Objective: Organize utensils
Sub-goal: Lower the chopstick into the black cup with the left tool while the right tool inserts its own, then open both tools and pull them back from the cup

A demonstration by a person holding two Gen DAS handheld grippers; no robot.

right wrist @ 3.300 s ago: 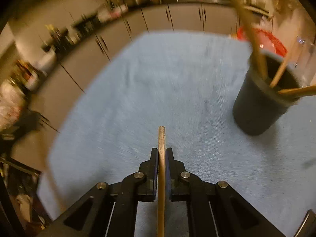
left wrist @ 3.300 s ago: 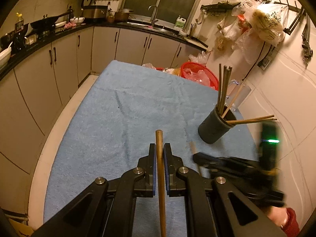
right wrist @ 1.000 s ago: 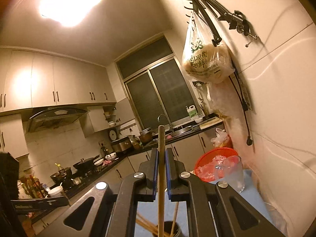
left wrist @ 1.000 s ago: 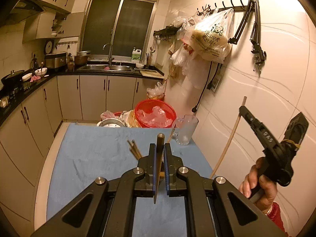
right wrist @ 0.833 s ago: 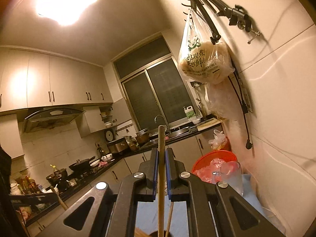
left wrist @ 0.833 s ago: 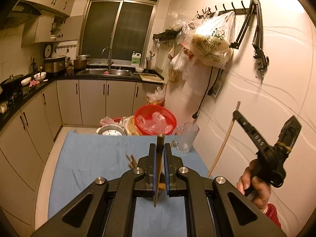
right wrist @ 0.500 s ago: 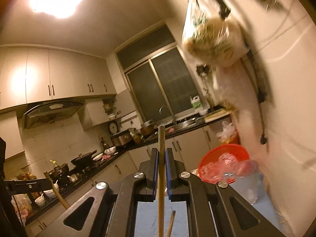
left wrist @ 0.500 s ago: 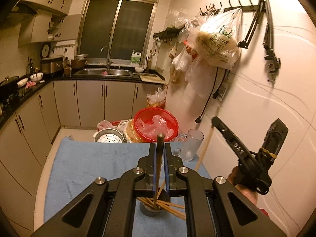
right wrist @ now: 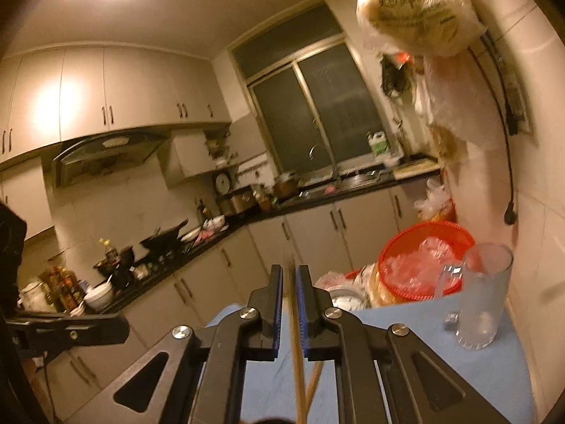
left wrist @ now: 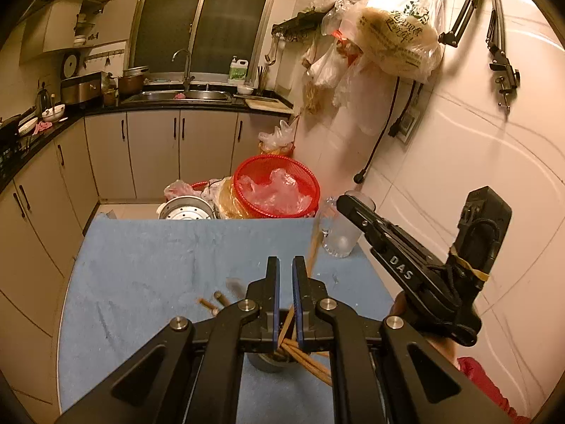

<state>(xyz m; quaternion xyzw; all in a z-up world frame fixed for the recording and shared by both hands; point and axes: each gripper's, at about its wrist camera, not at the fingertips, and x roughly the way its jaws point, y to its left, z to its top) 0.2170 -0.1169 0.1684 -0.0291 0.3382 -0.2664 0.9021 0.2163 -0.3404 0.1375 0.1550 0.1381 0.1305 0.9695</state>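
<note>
Both tongs have come down and forward since the earlier view, so the dark holder (left wrist: 263, 364) now sits right under the left tongs (left wrist: 285, 261), where before it lay further ahead. The chopstick those tongs were pinching no longer shows between them. They stand pressed almost together, and through the slit only cloth and the sticks below can be seen.

The right tongs (right wrist: 289, 268) have just been easing apart. A chopstick (right wrist: 296, 353) is between them, blurred, with its top lower than before. It looks to be sliding free rather than gripped.

The step in hand appears to be dropping sticks into the holder. To do it well, keep the right tongs directly over the holder's mouth, tilt the stick only slightly, and let it run down among the bundle (left wrist: 310, 367) already fanned out there. A stick that lands on those slanted ones could bounce out.

For room, the worktop (left wrist: 141, 265) under its blue towel lies open to the left and ahead. The wall (left wrist: 441, 176) stands close on the right. The red basket (left wrist: 279, 183) is beyond the far edge. The glass mug (right wrist: 483, 300) is near the right edge, close to the right tongs, so it is safer to pull back up and to the left.
</note>
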